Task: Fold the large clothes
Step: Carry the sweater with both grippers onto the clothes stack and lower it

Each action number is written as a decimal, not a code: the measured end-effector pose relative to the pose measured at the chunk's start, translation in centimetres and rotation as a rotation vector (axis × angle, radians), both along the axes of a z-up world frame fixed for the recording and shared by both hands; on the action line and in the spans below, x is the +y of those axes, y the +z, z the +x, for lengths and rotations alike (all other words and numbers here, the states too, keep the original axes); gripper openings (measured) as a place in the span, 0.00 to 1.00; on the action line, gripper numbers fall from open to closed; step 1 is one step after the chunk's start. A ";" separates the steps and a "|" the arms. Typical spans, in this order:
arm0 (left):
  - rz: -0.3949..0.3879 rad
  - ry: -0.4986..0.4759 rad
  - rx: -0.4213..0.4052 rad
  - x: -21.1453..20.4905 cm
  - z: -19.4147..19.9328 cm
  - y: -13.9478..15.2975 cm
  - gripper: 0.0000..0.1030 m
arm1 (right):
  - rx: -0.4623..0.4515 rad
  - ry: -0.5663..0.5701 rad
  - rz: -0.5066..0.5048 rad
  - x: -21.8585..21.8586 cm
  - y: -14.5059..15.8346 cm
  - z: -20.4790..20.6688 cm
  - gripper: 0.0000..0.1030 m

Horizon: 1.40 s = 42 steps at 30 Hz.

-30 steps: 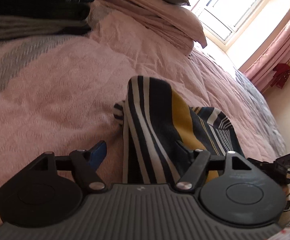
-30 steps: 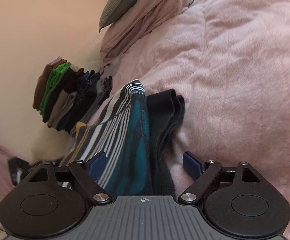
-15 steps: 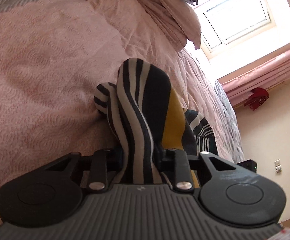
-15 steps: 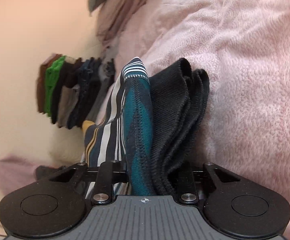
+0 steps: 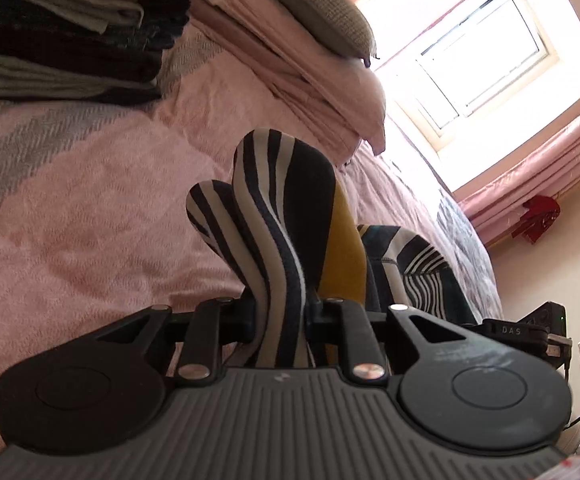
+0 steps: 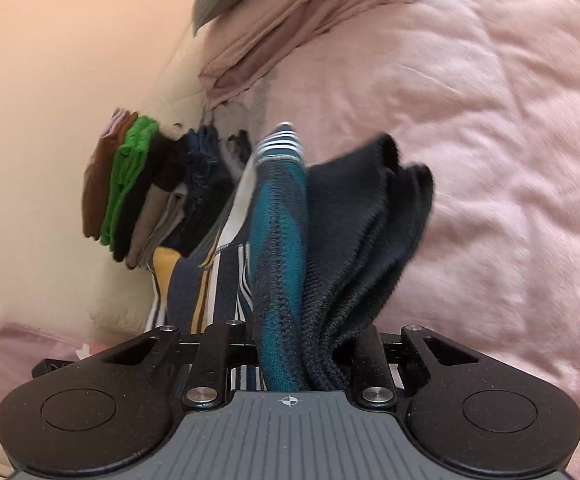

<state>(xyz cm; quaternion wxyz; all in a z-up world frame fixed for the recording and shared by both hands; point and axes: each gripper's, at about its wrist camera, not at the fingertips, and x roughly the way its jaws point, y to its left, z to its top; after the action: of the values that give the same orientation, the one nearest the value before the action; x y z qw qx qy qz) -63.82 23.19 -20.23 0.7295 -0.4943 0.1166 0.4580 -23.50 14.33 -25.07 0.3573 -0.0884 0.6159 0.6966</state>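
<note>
With both my left claw (image 5: 282,316) and right claw (image 6: 302,344) just clamped on the striped garment (image 5: 286,216), uneven lifting could tug bunched fabric free ahead of either.

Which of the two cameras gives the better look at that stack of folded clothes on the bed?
The left wrist view: the stack of folded clothes sits close, its layers sharp, though cropped at the frame's edge. The right wrist view shows the whole stack against the wall, but smaller, blurred and partly behind the held striped garment.

Striped garment (image 5: 286,216) now pinched, raised
</note>
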 end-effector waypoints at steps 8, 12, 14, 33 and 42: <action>0.160 0.166 -0.025 5.7 -12.0 14.4 0.16 | 0.082 0.207 0.161 12.2 13.1 -13.1 0.19; 0.229 0.279 -0.025 11.8 -20.1 20.6 0.16 | 0.067 0.330 0.279 21.2 20.6 -24.1 0.19; 0.253 0.329 -0.026 15.5 -23.6 23.1 0.16 | 0.058 0.367 0.310 25.5 23.3 -28.9 0.19; 0.053 0.494 -0.075 33.2 -34.9 14.5 0.24 | -0.188 0.435 0.172 44.5 14.8 -44.4 0.55; 0.244 0.618 0.180 27.3 -32.7 19.0 0.38 | -0.490 0.166 0.753 33.6 20.0 -40.6 0.59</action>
<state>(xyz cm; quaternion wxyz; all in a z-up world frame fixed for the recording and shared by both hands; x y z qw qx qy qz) -96.57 50.53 -1.25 0.5968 -0.3730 -0.0306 0.7097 -64.14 47.94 -5.07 0.4425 -0.1635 0.2078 0.8569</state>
